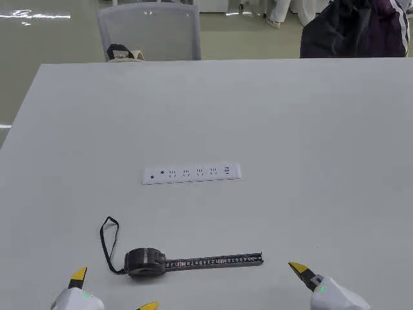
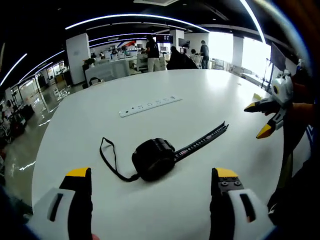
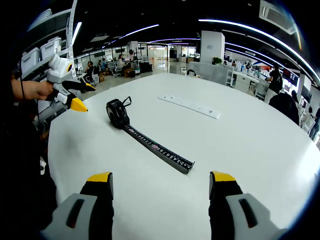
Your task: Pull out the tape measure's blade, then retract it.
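A black tape measure (image 1: pixel 146 262) lies on the white table (image 1: pixel 213 116) near its front edge, with a black wrist loop (image 1: pixel 108 239) trailing left. Its dark blade (image 1: pixel 216 261) is pulled out to the right and lies flat on the table. My left gripper (image 1: pixel 113 290) is open just in front of the case, not touching it; the case (image 2: pixel 154 158) sits ahead between its jaws. My right gripper (image 1: pixel 298 269) is open to the right of the blade's tip (image 3: pixel 184 164), apart from it. The case (image 3: pixel 115 111) lies far left in the right gripper view.
A white power strip (image 1: pixel 191 173) lies flat at mid-table behind the tape measure. A grey mesh chair (image 1: pixel 150 31) stands at the far edge, and a person in dark clothes (image 1: pixel 352 29) sits at the far right corner. Bare tabletop surrounds the tape.
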Demonstrator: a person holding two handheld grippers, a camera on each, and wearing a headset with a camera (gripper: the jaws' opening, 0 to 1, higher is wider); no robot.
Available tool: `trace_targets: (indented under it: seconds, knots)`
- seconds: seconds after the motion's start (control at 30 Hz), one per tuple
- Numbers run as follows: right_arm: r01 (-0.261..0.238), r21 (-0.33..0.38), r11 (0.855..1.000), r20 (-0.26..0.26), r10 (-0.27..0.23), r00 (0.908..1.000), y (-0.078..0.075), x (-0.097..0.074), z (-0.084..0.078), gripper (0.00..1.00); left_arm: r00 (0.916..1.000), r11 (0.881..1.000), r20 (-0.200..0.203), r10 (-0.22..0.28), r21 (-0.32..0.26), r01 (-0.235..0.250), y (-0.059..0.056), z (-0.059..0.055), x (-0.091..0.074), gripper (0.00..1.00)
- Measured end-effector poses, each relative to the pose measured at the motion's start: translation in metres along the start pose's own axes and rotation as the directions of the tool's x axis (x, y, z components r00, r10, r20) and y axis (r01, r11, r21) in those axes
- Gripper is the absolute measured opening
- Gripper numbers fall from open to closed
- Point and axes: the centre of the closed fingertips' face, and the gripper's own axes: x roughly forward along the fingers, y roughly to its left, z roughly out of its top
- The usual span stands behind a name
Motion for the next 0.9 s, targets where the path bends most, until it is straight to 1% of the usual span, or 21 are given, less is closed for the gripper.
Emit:
trace_targets:
  seconds: [0.03, 0.13, 0.2, 0.3, 0.4, 0.47, 0.53, 0.57, 0.63, 0.77, 0.83, 0.87, 0.9]
  knots:
    - [0.000, 0.004, 1.000, -0.001, 0.000, 1.0000, 0.000, 0.001, 0.000, 0.80, 0.9998, 1.000, 0.011, 0.015, -0.001, -0.015, -0.002, 0.002, 0.000, 0.99]
    - [-0.007, 0.001, 1.000, 0.003, 0.007, 1.0000, 0.002, 0.002, 0.001, 0.79, 0.9989, 0.999, 0.016, 0.045, -0.009, -0.045, -0.006, 0.002, 0.003, 0.99]
    - [-0.011, -0.012, 1.000, 0.001, 0.011, 0.9999, 0.003, 0.004, 0.001, 0.79, 0.9975, 0.997, 0.016, 0.069, -0.040, -0.068, -0.012, 0.004, 0.004, 0.99]
    - [-0.008, -0.013, 1.000, -0.009, 0.007, 0.9999, 0.000, 0.006, -0.003, 0.78, 0.9957, 0.994, 0.029, 0.088, -0.065, -0.086, -0.018, 0.003, 0.009, 0.99]
    - [-0.005, -0.012, 1.000, -0.008, 0.005, 1.0000, -0.003, 0.008, -0.005, 0.78, 0.9939, 0.991, 0.038, 0.104, -0.089, -0.100, -0.024, 0.002, 0.014, 0.99]
    - [-0.004, -0.011, 1.000, -0.010, 0.004, 0.9999, -0.003, 0.009, -0.007, 0.77, 0.9923, 0.988, 0.046, 0.115, -0.105, -0.110, -0.030, 0.005, 0.015, 0.99]
    - [-0.006, -0.011, 1.000, -0.013, 0.006, 0.9999, -0.003, 0.009, -0.008, 0.77, 0.9915, 0.988, 0.049, 0.121, -0.107, -0.115, -0.032, 0.005, 0.018, 0.99]
    - [-0.008, -0.014, 1.000, -0.014, 0.008, 0.9999, -0.003, 0.009, -0.008, 0.77, 0.9913, 0.987, 0.049, 0.122, -0.108, -0.116, -0.033, 0.006, 0.018, 0.99]
    - [-0.012, -0.018, 1.000, -0.014, 0.012, 0.9998, -0.002, 0.011, -0.011, 0.76, 0.9909, 0.986, 0.045, 0.127, -0.117, -0.121, -0.032, 0.006, 0.019, 0.97]
    - [-0.020, -0.023, 1.000, -0.022, 0.019, 0.9996, -0.003, 0.012, -0.013, 0.75, 0.9864, 0.977, 0.043, 0.158, -0.150, -0.150, -0.028, 0.005, 0.023, 0.96]
    - [-0.027, -0.033, 0.999, -0.021, 0.027, 0.9994, -0.004, 0.013, -0.014, 0.74, 0.9841, 0.975, 0.055, 0.169, -0.153, -0.159, -0.025, 0.004, 0.026, 0.96]
    - [-0.031, -0.038, 0.999, -0.024, 0.030, 0.9993, -0.006, 0.013, -0.015, 0.73, 0.9815, 0.972, 0.067, 0.179, -0.169, -0.166, -0.023, 0.005, 0.028, 0.96]
    - [-0.037, -0.047, 0.998, -0.021, 0.036, 0.9991, -0.007, 0.014, -0.015, 0.72, 0.9809, 0.968, 0.080, 0.177, -0.192, -0.159, -0.023, 0.005, 0.030, 0.96]
